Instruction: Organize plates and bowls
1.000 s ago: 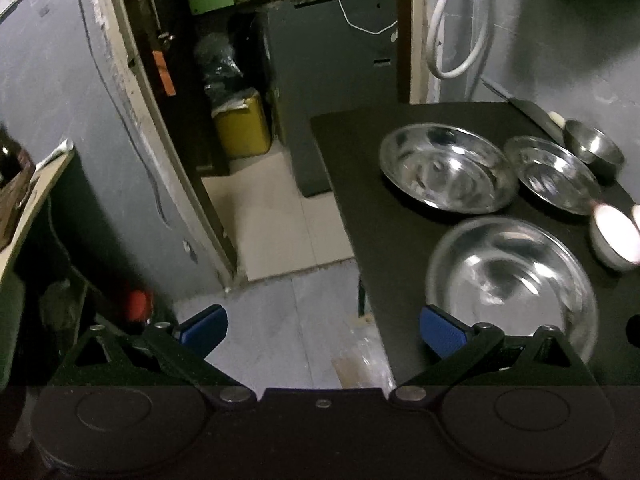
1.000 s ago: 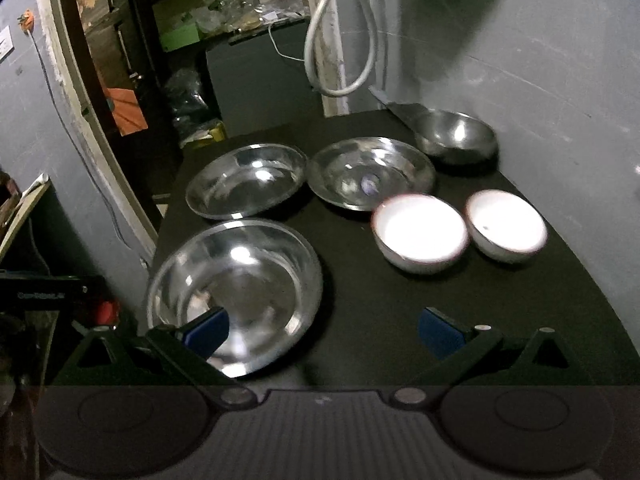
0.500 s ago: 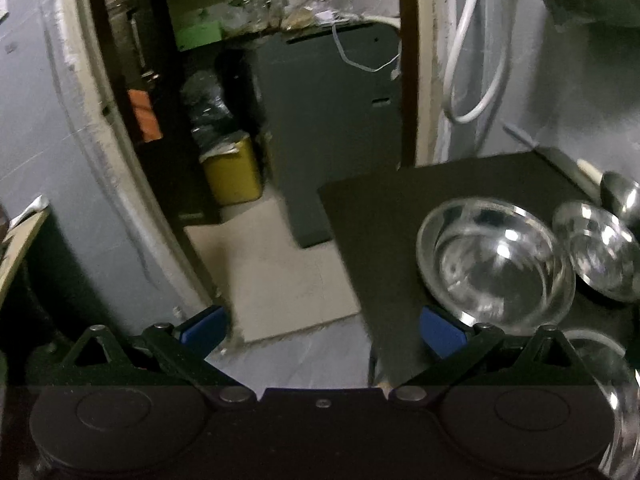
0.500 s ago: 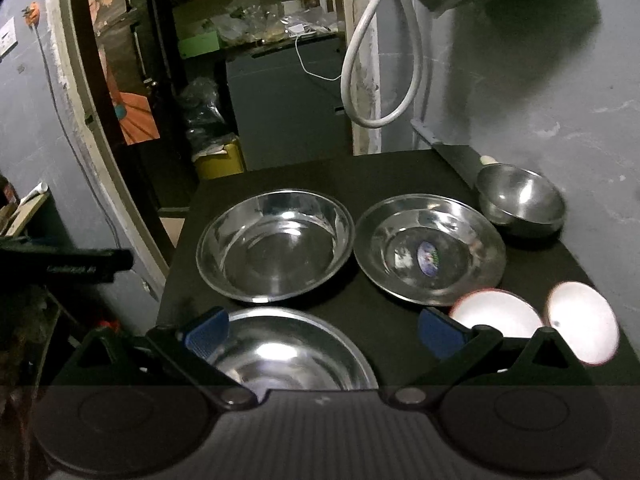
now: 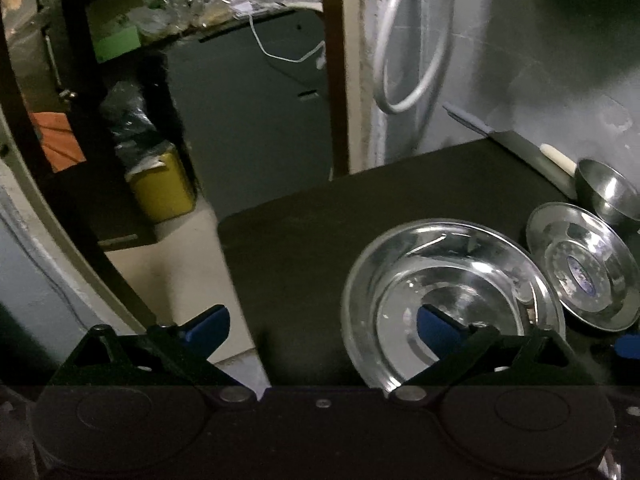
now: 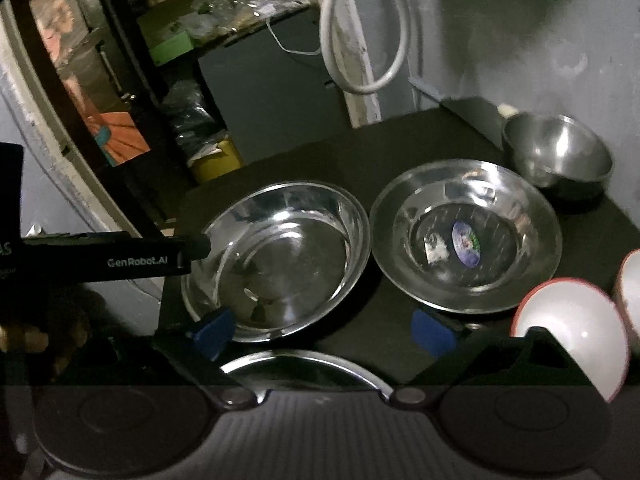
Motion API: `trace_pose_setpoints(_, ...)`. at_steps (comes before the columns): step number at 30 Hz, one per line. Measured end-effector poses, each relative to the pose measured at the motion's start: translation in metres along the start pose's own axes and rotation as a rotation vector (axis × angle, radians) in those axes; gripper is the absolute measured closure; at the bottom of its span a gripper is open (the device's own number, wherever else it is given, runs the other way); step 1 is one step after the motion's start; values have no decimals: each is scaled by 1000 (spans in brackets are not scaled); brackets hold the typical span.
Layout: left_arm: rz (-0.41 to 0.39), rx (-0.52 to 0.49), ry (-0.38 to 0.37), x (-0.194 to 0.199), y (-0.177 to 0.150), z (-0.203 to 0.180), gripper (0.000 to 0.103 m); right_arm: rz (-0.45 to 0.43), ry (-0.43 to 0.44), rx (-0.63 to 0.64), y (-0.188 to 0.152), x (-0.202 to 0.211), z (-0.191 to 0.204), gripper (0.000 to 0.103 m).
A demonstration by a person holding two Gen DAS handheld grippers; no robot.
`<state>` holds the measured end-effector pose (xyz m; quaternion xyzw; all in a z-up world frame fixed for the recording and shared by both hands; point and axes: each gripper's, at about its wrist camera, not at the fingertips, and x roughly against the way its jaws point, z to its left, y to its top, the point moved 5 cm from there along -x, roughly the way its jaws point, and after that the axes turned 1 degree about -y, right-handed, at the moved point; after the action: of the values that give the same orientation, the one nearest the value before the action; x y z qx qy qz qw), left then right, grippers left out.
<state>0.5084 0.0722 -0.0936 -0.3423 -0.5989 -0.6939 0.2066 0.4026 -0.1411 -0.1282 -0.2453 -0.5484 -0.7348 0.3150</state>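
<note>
Two steel plates lie side by side on the black table [image 6: 400, 140]: a plain plate [image 6: 276, 260] [image 5: 452, 300] and a stickered plate [image 6: 466, 236] [image 5: 584, 268]. A steel bowl [image 6: 556, 152] [image 5: 608, 192] stands behind them. Two white red-rimmed bowls [image 6: 572, 340] [image 6: 630, 288] sit at the right, and a third steel plate's rim [image 6: 300, 362] shows nearest. My left gripper [image 5: 322, 328] is closing across the plain plate's left rim without touching it. My right gripper [image 6: 323, 331] is closing above the plain plate's near rim, holding nothing.
The table's left edge [image 5: 232, 280] drops to a tiled floor. Beyond it are a doorway, a yellow bin [image 5: 160, 188] and a grey cabinet [image 5: 256, 120]. A white hose [image 6: 360, 40] hangs on the back wall, and a grey wall runs close along the table's right side.
Both grippers have moved forward and lower over the table toward the far plates. The nearest plate has slipped under the right gripper. Both pairs of jaws have narrowed slightly.
</note>
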Motion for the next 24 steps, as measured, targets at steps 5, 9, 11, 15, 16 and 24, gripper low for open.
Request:
trace_pose_setpoints(5, 12, -11, -26, -6, -3, -4, 13, -1, 20, -53, 0, -9, -2, 19)
trace_pose_setpoints(9, 14, -9, -50, -10, -2, -8, 24, 4, 26, -77, 1, -14, -3, 26)
trace_pose_setpoints(11, 17, -3, -66, -11, -2, -10, 30, 6, 25, -94, 2, -17, -4, 31)
trace_pose_setpoints(15, 38, 8, -93, -17, -3, -13, 51, 18, 33, -126, 2, -24, -8, 43)
trace_pose_setpoints(16, 42, 13, -99, -18, -3, -13, 55, 22, 34, -133, 2, -26, -9, 47)
trace_pose_setpoints(24, 39, 40, -101, -20, -7, -11, 79, 23, 34, -138, 1, -33, -11, 70)
